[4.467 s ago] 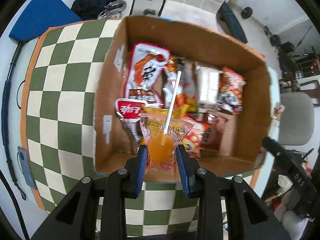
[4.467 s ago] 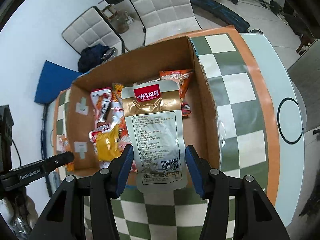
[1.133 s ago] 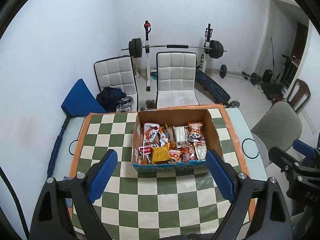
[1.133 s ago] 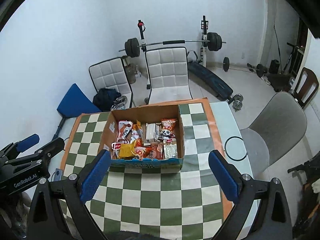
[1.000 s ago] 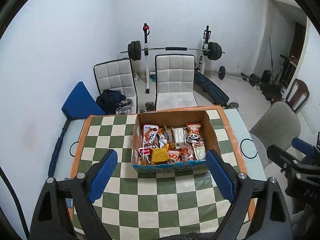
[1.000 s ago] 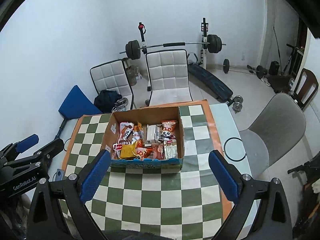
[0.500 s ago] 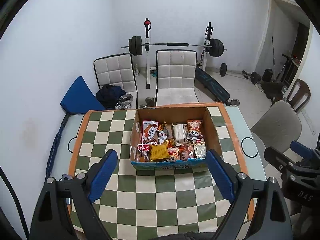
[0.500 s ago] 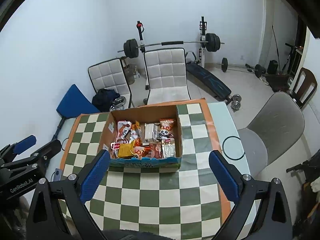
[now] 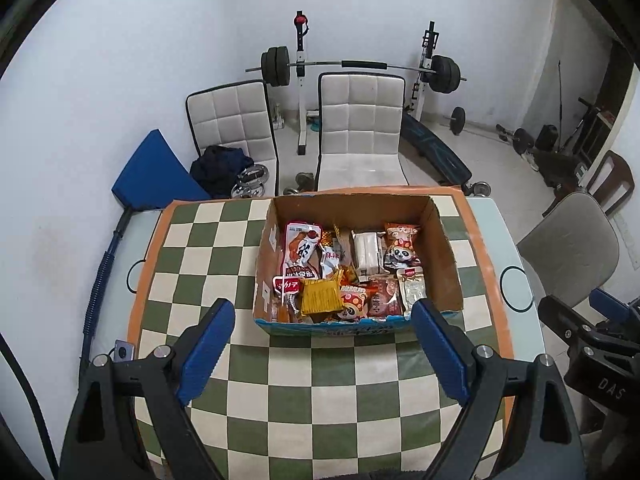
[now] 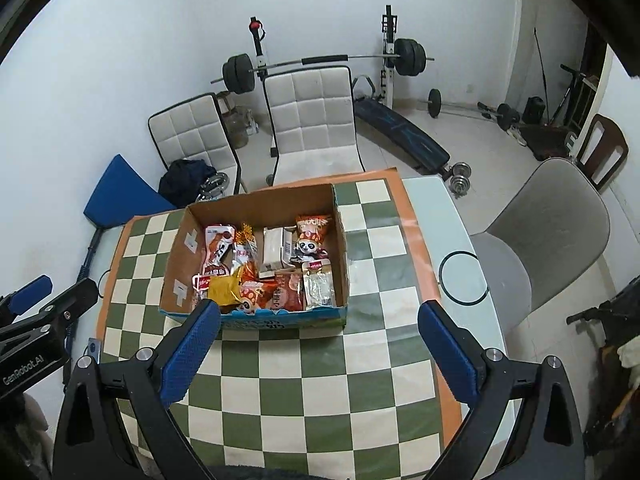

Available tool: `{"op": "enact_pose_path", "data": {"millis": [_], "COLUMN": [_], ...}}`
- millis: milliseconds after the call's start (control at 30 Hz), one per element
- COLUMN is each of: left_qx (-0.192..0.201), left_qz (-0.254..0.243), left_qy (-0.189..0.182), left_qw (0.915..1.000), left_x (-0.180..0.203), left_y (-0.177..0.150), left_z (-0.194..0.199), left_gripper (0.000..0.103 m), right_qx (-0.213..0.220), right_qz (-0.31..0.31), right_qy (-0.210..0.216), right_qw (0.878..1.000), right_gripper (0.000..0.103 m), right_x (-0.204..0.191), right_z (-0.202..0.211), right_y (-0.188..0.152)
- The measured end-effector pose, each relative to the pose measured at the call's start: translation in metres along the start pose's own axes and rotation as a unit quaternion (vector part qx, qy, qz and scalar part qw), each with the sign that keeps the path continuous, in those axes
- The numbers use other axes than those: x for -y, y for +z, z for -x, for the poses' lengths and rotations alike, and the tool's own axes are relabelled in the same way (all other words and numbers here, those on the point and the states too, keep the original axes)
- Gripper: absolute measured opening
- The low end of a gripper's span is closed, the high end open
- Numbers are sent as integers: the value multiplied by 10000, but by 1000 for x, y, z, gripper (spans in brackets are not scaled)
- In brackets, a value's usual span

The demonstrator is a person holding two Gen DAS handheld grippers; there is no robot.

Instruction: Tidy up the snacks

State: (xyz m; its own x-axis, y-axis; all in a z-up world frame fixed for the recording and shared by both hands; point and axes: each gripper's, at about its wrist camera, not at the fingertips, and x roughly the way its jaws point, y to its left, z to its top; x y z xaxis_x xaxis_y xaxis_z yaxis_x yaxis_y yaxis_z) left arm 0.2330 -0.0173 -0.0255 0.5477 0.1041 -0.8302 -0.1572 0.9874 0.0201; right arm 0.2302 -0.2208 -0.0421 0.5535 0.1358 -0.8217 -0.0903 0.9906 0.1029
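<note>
A: Left gripper [image 9: 322, 326] jaws wide apart, holding nothing; cardboard box [image 9: 446, 256] of crinkly foil snack packets [image 9: 320, 295] sits beyond them on the checkered surface [image 9: 200, 256].

B: Right gripper [image 10: 318, 328] likewise spread and bare. Versus 4.5 s ago, both packets are released and the box is farther off.

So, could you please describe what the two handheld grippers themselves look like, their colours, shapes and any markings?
Both look alike. The left gripper and right gripper each have two matte black, angular finger arms with triangular cut-outs and silver bolts, tipped with textured blue rectangular pads. The right wrist view shows white "GenRobot.AI" lettering on the left gripper's black body; the left wrist view shows "DAS" on the right one. No sleeves or hands are visible.
</note>
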Motion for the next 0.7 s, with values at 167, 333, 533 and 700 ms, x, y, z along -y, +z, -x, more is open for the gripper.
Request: {"op": "enact_pose_path", "data": {"millis": [167,333,533,700], "left_qx": [-21,-81,-85,-72], "left_qz": [63,119,121,111], "left_qy": [47,64,93,125], "left_qw": [10000,9999,9998,9998], "left_x": [-1,-3,-4,-5], "left_y": [5,8,8,9], "left_z": [-13,-22,-25,-26], "left_gripper": [90,90,90,90], "right_qx": [-14,-30,-76,-78], "right_qz": [41,80,93,67], "right_qy": [-25,-52,-39,-20], "right_qw": [10000,10000,9999,9999], "right_gripper": [101,101,101,101], "right_x": [-1,-3,-6,-6], "right_z": [-13,-25,-32,-32], "right_y": [7,14,14,13]}}
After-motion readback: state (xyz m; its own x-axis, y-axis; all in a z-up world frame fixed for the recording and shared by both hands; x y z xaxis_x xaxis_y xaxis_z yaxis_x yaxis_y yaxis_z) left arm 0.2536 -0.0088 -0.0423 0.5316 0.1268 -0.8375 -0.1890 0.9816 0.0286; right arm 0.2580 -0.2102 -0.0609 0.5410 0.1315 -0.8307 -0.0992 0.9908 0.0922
